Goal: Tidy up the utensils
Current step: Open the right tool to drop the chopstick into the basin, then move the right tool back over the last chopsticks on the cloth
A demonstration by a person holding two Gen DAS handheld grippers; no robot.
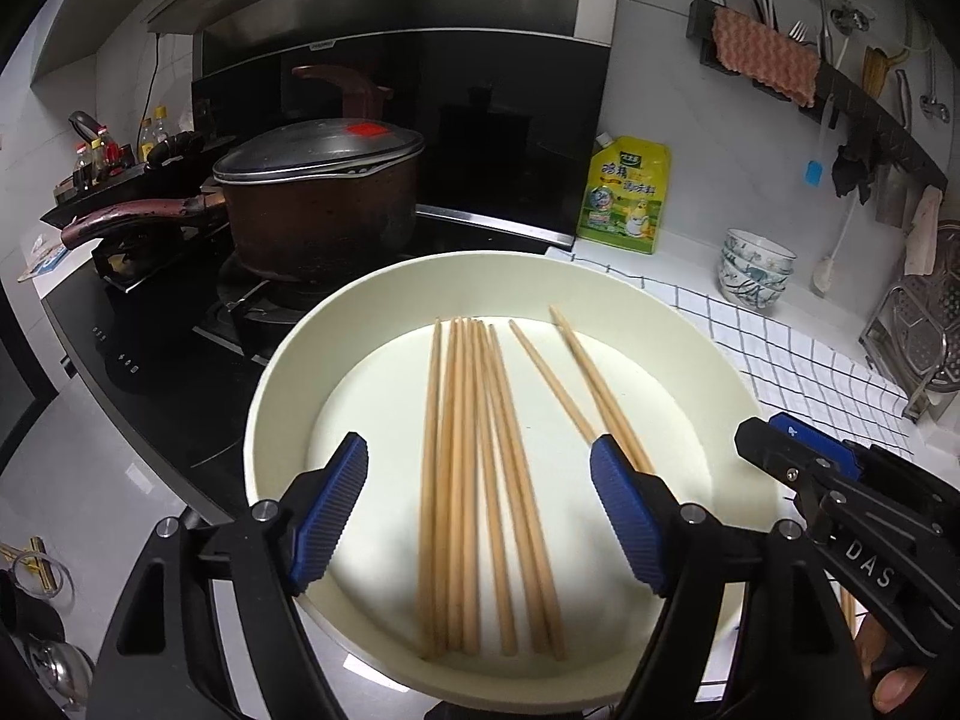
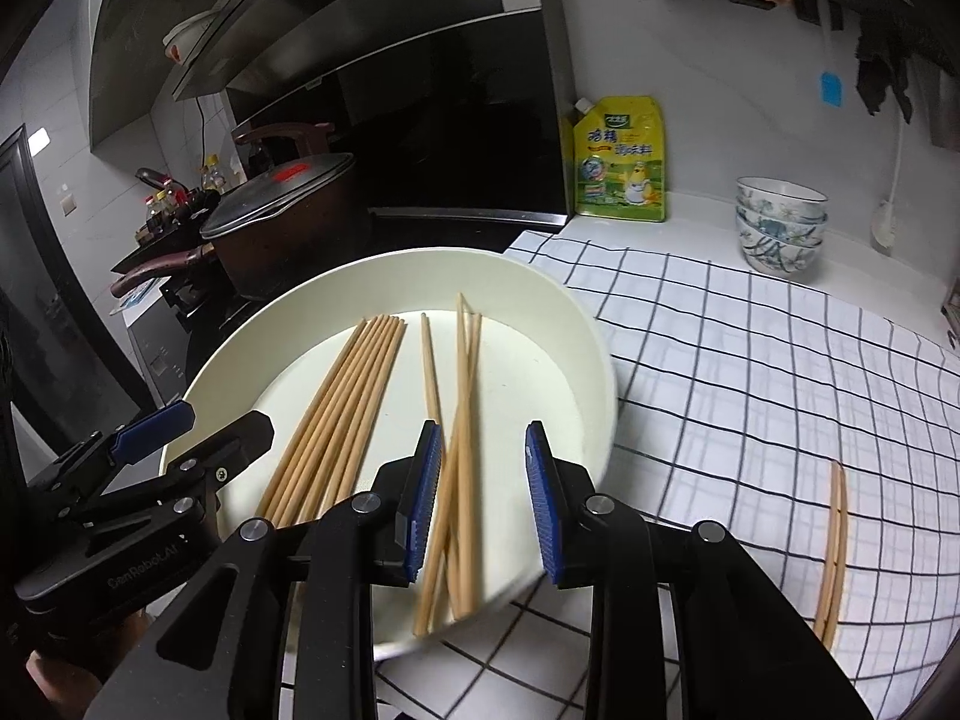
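Note:
A wide white dish (image 1: pixel 420 276) holds wooden chopsticks. Several lie side by side as a bundle (image 1: pixel 462 480), and a few loose ones (image 1: pixel 576 378) lie to their right. My left gripper (image 1: pixel 480 441) hangs open above the bundle, touching nothing. In the right wrist view my right gripper (image 2: pixel 483 427) stands open over the dish's near rim (image 2: pixel 576 480). The loose chopsticks (image 2: pixel 462 360) run between its blue pads (image 2: pixel 543 510), blurred, with a gap on each side. Another pair of chopsticks (image 2: pixel 834 546) rests on the checked cloth to the right.
A dark lidded pot (image 1: pixel 318 204) sits on the black stove behind the dish. A yellow pouch (image 1: pixel 627 192) and stacked bowls (image 1: pixel 756 267) stand by the wall. The checked cloth (image 2: pixel 750 360) covers the counter. A wall rail (image 1: pixel 870 114) carries hanging utensils and a rag.

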